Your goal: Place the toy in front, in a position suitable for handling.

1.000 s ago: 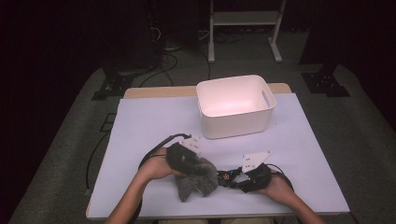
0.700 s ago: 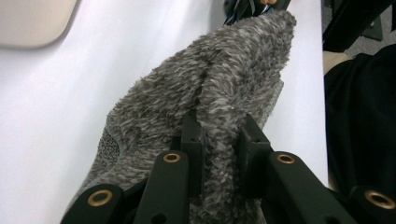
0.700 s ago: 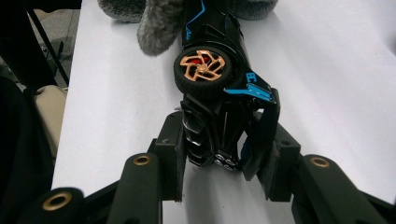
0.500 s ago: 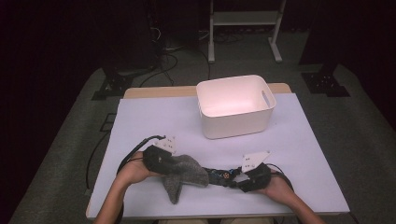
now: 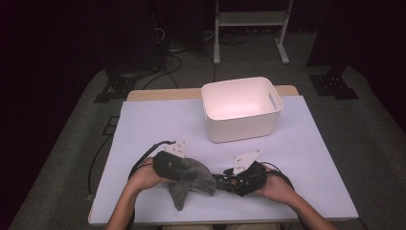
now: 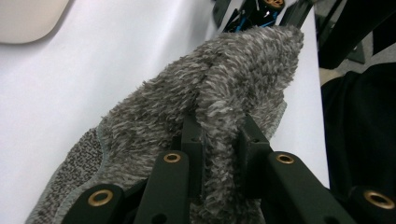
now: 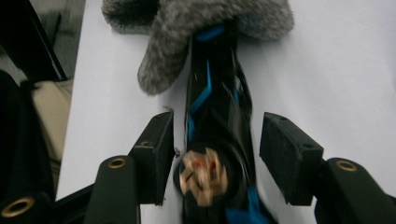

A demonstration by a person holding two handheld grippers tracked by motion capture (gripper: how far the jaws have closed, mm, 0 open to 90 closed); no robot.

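the fuzzy grey sock (image 5: 191, 179) lies on the white table (image 5: 158, 124) close to its near edge, a little left of the middle, with one end drooping toward that edge. the left gripper (image 5: 168, 165) grips it: in the left gripper view its black jaws are pressed in on a raised fold of the sock (image 6: 219, 107). a black tool with blue wiring (image 5: 229, 182) lies on the table just right of the sock, its far end tucked under the sock (image 7: 196, 28) in the right gripper view. the right gripper (image 5: 242, 178) sits around this tool (image 7: 217, 116); its jaws have just been opening and now stand clear on either side of it. a white bin (image 5: 242, 109) stands toward the far edge, well apart from the sock.
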